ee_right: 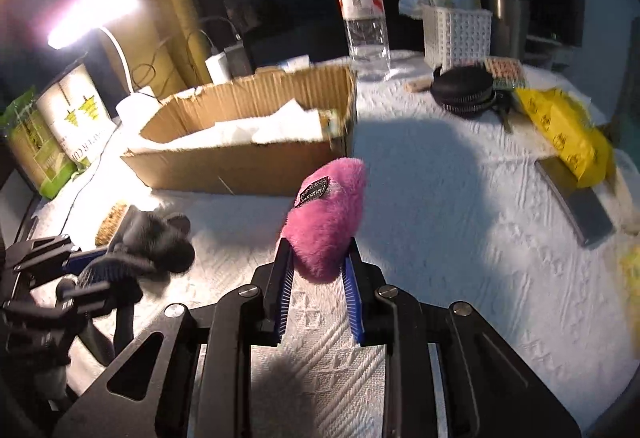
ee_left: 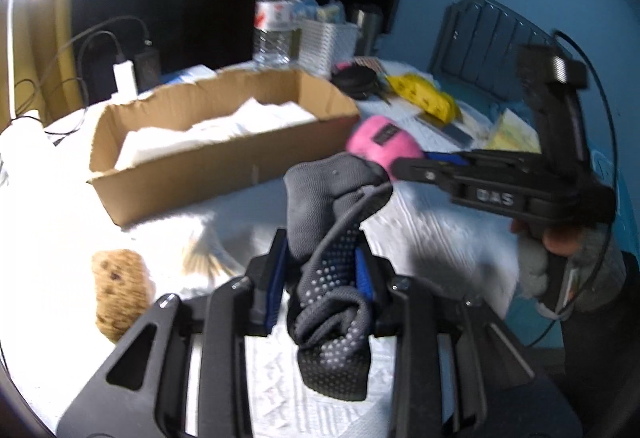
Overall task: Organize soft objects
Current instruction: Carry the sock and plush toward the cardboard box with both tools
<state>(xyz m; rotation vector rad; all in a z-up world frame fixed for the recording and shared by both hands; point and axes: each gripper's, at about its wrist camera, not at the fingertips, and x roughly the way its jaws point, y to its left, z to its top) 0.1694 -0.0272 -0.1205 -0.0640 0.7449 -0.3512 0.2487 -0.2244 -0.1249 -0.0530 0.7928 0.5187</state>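
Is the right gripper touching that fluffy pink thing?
Touching. In the right wrist view, the right gripper has the pink plush pinched between both blue pads, its fur bulging out above them.

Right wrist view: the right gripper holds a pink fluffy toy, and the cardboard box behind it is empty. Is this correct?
One detail is wrong: the cardboard box is not empty; the right wrist view shows white paper inside. The right gripper does hold the pink fluffy toy.
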